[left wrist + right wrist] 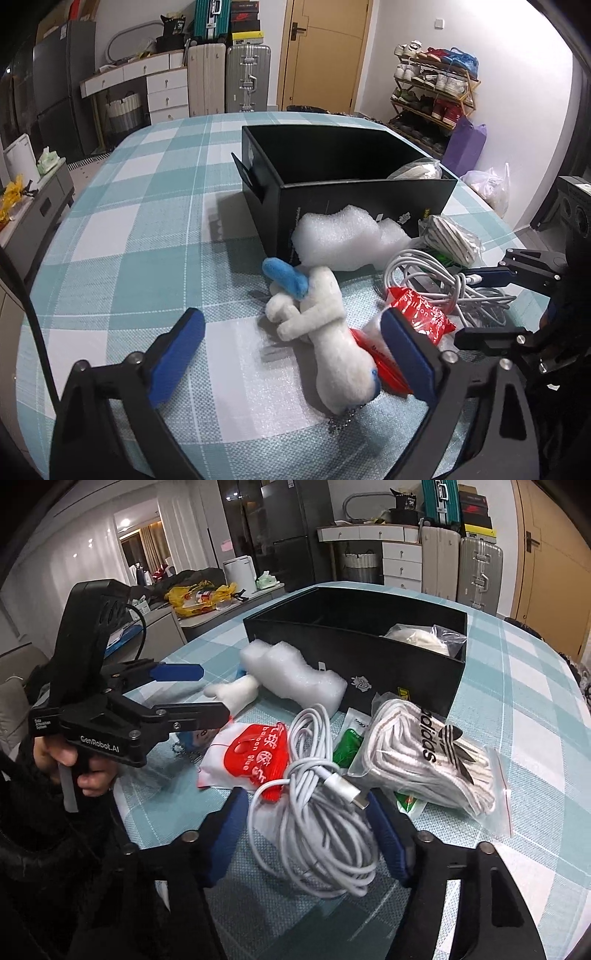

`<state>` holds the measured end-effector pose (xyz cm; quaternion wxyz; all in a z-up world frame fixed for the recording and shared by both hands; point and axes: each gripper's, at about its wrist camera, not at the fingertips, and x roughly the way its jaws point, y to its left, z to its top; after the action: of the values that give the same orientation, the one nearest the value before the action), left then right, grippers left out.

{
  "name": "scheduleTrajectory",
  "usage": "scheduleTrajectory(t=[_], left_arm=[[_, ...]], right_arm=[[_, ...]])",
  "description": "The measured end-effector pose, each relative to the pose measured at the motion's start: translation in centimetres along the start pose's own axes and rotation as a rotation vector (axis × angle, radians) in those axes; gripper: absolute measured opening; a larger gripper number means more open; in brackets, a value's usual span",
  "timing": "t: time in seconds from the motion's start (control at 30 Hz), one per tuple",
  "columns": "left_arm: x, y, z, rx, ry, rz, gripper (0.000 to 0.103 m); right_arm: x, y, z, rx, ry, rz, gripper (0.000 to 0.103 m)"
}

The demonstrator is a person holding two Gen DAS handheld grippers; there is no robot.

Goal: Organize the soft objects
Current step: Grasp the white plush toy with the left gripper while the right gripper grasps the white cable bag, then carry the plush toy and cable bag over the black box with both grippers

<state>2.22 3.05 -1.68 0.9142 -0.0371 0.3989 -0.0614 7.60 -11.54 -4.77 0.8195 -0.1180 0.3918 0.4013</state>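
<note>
A white plush toy with a blue ear [328, 332] lies on the checked tablecloth between the fingers of my left gripper [291, 354], which is open around it. A white foam piece [340, 240] leans on the black box [295, 147]; it also shows in the right wrist view [295, 672]. My right gripper [306, 834] is open around a coiled white cable [317, 830]. A red and white packet [255, 760] and a bag of Adidas laces [424, 760] lie beside the cable. The black box [406, 661] holds a bagged white item [417, 637].
A green packet [347, 746] lies under the cable and laces. The tablecloth [129, 229] stretches to the left of the box. Suitcases, drawers and a shoe rack [432, 92] stand beyond the table. My left gripper shows at the left of the right wrist view [207, 690].
</note>
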Motion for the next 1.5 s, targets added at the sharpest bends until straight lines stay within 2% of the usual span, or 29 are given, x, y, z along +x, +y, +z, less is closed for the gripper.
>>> scheduleTrajectory(t=[0.07,0.1,0.17,0.37,0.47,0.63,0.73,0.9,0.97,1.03,1.5], left_arm=[[0.1,-0.1,-0.1,-0.005,0.003,-0.021,0.082],[0.1,0.0,-0.1,-0.010,0.003,-0.032,0.080],[0.1,0.0,-0.1,-0.017,0.003,-0.052,0.062],[0.2,-0.1,-0.4,-0.029,0.015,-0.083,0.035],[0.1,-0.1,-0.4,-0.033,0.010,-0.087,0.027],[-0.3,-0.1,-0.5,-0.030,-0.001,-0.093,0.025],[-0.5,0.0,-0.6,-0.035,-0.007,-0.098,0.024],[-1.2,0.5,-0.8,-0.054,-0.028,-0.096,0.024],[-1.4,0.7,-0.8,-0.057,-0.035,-0.094,0.024],[-1.7,0.8,-0.8,-0.060,-0.045,-0.094,0.024],[-3.0,1.4,-0.9,-0.076,-0.078,-0.086,0.024]], right_arm=[[0.0,0.3,0.1,-0.013,-0.004,-0.006,0.063],[0.0,0.4,0.2,-0.018,-0.006,-0.005,0.063],[0.0,0.4,0.3,-0.021,-0.007,-0.006,0.062],[0.0,0.5,0.1,-0.026,-0.007,0.001,0.062],[0.1,0.4,0.1,-0.019,-0.011,0.005,0.062],[0.2,0.2,0.1,-0.016,-0.018,0.007,0.062],[0.2,0.5,0.1,-0.027,-0.022,0.013,0.058],[-0.4,0.9,-0.1,-0.054,-0.049,0.037,0.046],[-0.8,1.0,-0.1,-0.061,-0.060,0.055,0.031],[-0.9,1.0,0.0,-0.065,-0.062,0.055,0.028],[-3.1,0.6,-0.3,-0.061,-0.121,0.085,0.027]])
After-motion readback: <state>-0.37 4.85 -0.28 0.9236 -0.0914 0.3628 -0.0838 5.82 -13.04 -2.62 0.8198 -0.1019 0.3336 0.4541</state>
